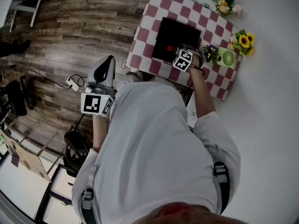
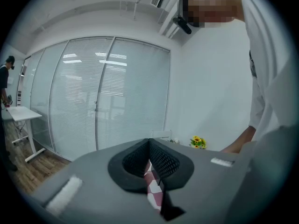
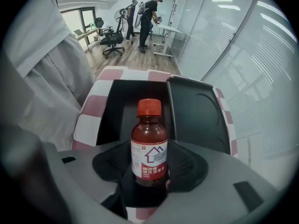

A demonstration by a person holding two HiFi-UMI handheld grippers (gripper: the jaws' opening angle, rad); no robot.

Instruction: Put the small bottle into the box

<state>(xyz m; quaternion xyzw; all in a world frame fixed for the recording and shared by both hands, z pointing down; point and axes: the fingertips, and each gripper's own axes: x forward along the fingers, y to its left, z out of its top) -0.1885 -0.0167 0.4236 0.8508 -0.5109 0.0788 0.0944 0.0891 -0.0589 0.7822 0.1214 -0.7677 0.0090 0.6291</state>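
While the left gripper (image 2: 149, 153) is clenched, the right gripper (image 3: 149, 171) grasps a round amber bottle (image 3: 149, 146).

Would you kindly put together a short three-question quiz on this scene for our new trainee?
1. True or false: the left gripper is shut, with nothing between its jaws.
2. Multiple choice: what does the right gripper hold?
A. a sunflower
B. a small brown bottle with a red cap
C. a green fan
3. Fill the gap: on the checked tablecloth, the lid of the black box is ____ (open or closed).

Key: 1 true; 2 B; 3 open.
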